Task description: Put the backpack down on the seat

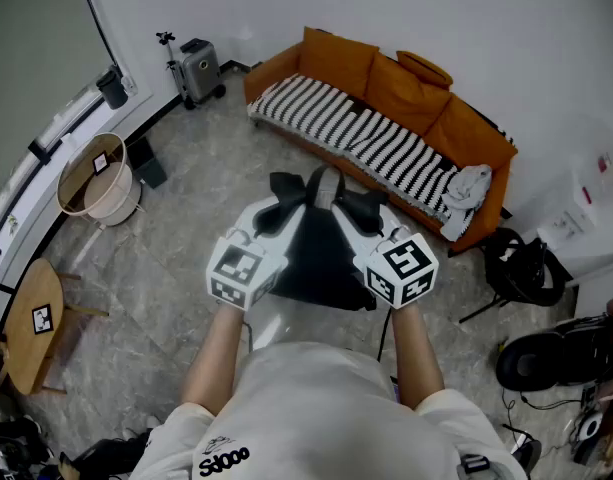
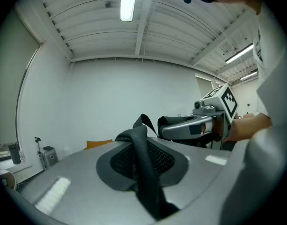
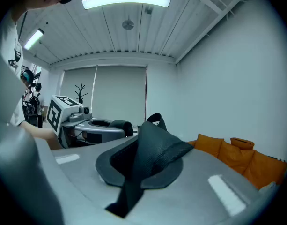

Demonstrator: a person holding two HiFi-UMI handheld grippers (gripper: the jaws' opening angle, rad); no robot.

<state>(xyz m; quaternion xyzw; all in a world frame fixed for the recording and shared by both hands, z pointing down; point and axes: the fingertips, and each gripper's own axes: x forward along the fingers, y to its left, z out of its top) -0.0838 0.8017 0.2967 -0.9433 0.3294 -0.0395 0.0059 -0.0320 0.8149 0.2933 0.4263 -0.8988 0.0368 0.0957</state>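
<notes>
Floor (image 1: 201, 163) to sofa (image 1: 336, 63) open; cloth heap (image 1: 468, 194) occupies right end of seat (image 1: 331, 123).

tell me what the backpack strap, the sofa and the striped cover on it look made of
Backpack strap: black woven synthetic, probably nylon webbing, matte; a fine pebbled weave shows up close.
Sofa: orange, smooth and even, plump cushions; likely leather or an imitation, cannot tell which.
Striped cover: soft black-and-white cloth, perhaps knit or cotton; it drapes over the seat edge.

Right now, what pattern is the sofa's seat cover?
Black-and-white stripes on the seat cover; head view shows it best.
</notes>
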